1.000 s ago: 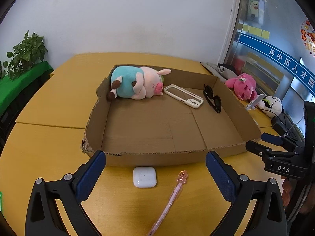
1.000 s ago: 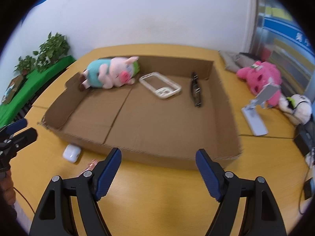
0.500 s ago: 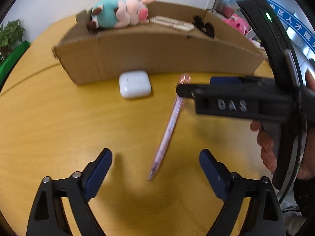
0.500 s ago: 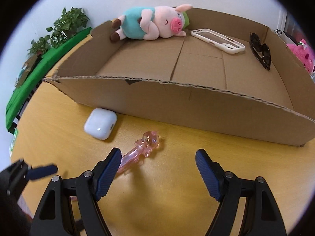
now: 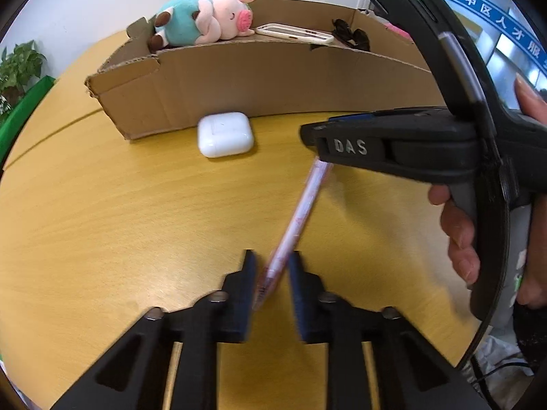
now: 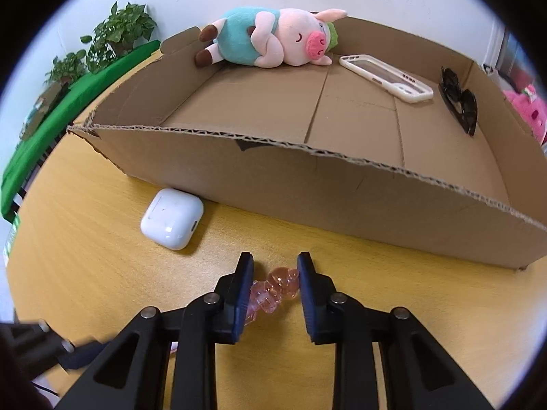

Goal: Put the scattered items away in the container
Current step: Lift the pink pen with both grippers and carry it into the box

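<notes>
Pink pen [image 5: 301,212] flat on the yellow table [image 5: 102,222], just outside the cardboard box [image 6: 342,184]. Left gripper [image 5: 270,266] nearly closed around its tip end; right gripper [image 6: 275,273] narrowed around the bobbled cap (firm contact unclear). White earbud case [image 6: 172,217] against the box's near wall; bare tabletop leftward.

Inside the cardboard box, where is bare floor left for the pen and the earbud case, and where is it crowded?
The shallow cardboard box has bare floor across its whole near half, behind the front wall. The far side is crowded: plush pig in teal shirt, white phone case, black sunglasses. The pink pen and white earbud case remain outside.
</notes>
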`<state>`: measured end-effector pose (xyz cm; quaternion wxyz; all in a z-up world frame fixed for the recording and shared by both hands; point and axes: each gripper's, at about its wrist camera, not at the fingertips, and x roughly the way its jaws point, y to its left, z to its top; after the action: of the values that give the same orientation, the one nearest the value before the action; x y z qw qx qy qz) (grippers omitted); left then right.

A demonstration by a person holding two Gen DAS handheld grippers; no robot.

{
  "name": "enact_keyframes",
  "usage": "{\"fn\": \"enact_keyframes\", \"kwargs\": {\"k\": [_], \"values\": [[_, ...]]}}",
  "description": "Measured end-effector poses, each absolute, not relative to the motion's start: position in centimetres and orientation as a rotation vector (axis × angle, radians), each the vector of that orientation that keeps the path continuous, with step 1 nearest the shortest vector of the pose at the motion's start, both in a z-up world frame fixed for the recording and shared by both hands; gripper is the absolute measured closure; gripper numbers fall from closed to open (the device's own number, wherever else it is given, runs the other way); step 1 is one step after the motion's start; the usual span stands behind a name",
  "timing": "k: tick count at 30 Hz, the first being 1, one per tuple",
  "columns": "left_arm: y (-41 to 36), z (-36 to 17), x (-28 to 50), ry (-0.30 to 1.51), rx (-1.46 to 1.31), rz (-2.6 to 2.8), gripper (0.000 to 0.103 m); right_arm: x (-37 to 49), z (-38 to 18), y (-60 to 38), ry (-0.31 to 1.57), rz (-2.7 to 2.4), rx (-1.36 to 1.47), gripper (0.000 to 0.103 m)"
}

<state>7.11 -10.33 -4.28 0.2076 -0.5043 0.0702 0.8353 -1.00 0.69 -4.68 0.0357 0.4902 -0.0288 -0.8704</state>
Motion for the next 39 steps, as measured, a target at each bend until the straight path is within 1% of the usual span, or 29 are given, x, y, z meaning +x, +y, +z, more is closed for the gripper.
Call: {"fn": "enact_keyframes", "kwargs": {"k": [5, 6, 8, 10, 13, 16, 21, 26, 32, 35, 39], "values": [[-10.7, -4.7, 8.3, 0.122, -1.389, 2.277, 0.088, -0.3, -4.5, 1.9, -0.203, -2.650, 1.491, 0.078], [-10.6, -4.7, 8.5, 0.120, -1.387, 2.271, 0.089, 0.0, -4.3, 2.1, -0.218, -2.651, 1.481, 0.080], [-10.4, -4.4, 9.0, 0.105, -1.376, 2.256, 0.090, 0.6, -3.2, 2.4, -0.241, -2.666, 1.441, 0.086], [-10.3, -3.7, 9.6, 0.078, -1.344, 2.252, 0.090, 0.9, -1.8, 2.6, -0.269, -2.664, 1.394, 0.086], [-10.4, -2.5, 9.8, 0.053, -1.304, 2.265, 0.091, 1.2, 0.0, 2.5, -0.248, -2.684, 1.344, 0.086], [-10.8, -1.5, 9.8, 0.026, -1.277, 2.275, 0.091, 1.2, 1.2, 2.8, -0.290, -2.678, 1.308, 0.086], [-11.3, 1.8, 9.4, -0.012, -1.176, 2.310, 0.092, 1.0, 5.2, 2.5, -0.303, -2.693, 1.183, 0.086], [-11.6, 5.9, 7.2, -0.038, -1.062, 2.336, 0.093, -0.9, 11.0, 1.4, -0.224, -2.711, 1.012, 0.086], [-12.0, 10.1, 2.2, -0.049, -0.968, 2.381, 0.093, -5.7, 16.0, 1.3, -0.176, -2.690, 0.944, 0.087], [-12.3, 11.4, -0.4, -0.046, -0.954, 2.397, 0.093, -8.9, 17.4, 1.4, -0.167, -2.663, 0.949, 0.087], [-12.8, 12.0, -4.5, -0.043, -0.992, 2.410, 0.093, -13.7, 17.5, 1.1, -0.161, -2.614, 0.999, 0.087]]}}
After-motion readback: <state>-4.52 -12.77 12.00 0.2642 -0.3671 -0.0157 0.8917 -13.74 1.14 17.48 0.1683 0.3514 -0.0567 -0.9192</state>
